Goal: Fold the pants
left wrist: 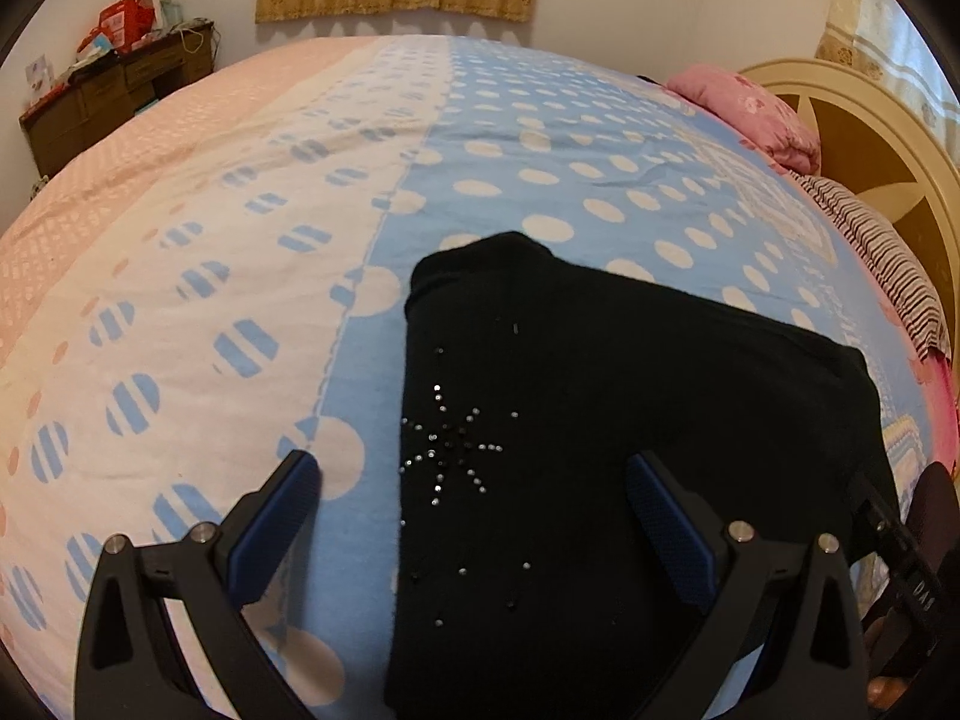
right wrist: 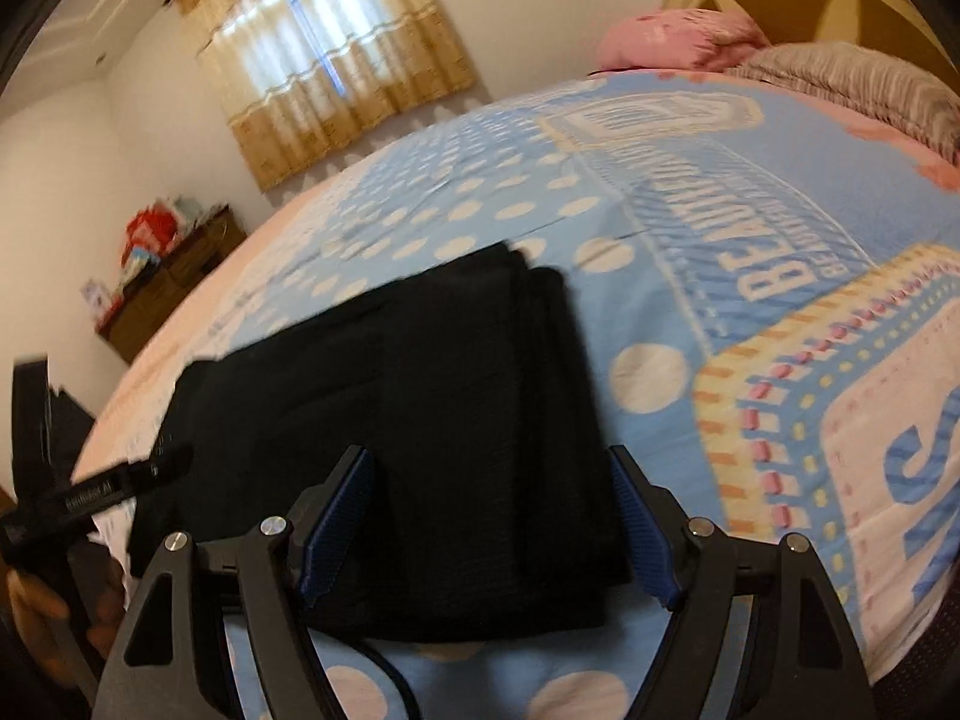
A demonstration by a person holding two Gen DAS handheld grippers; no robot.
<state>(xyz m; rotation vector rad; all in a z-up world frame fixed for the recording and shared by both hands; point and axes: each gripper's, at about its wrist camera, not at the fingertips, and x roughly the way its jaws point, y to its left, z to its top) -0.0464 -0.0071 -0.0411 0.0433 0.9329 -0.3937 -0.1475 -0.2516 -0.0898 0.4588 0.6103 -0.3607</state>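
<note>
- Left wrist view: the left gripper (left wrist: 474,480) stands with its black jaws and blue pads wide apart, nothing pressed between them.
- The folded black fabric pants (left wrist: 600,450) lie flat on the blue, white and pink polka-dot bedspread (left wrist: 240,210), filling the frame from centre to 5 o'clock; a star of small rhinestones (left wrist: 447,450) sits on the cloth between the two fingers.
- At 1 o'clock a pink floral pillow (left wrist: 750,111) rests by the cream wooden headboard (left wrist: 852,120); at 10 o'clock stands a brown wooden desk (left wrist: 114,96).
- Right wrist view: the right gripper (right wrist: 492,516) is spread wide, its jaws straddling the near right part of the pants (right wrist: 420,420) without pinching them.
- The pants stretch from centre towards 9 o'clock on the bedspread (right wrist: 720,210).
- At 8 o'clock the left gripper (right wrist: 90,492) shows beside the cloth, partly cut off.
</note>
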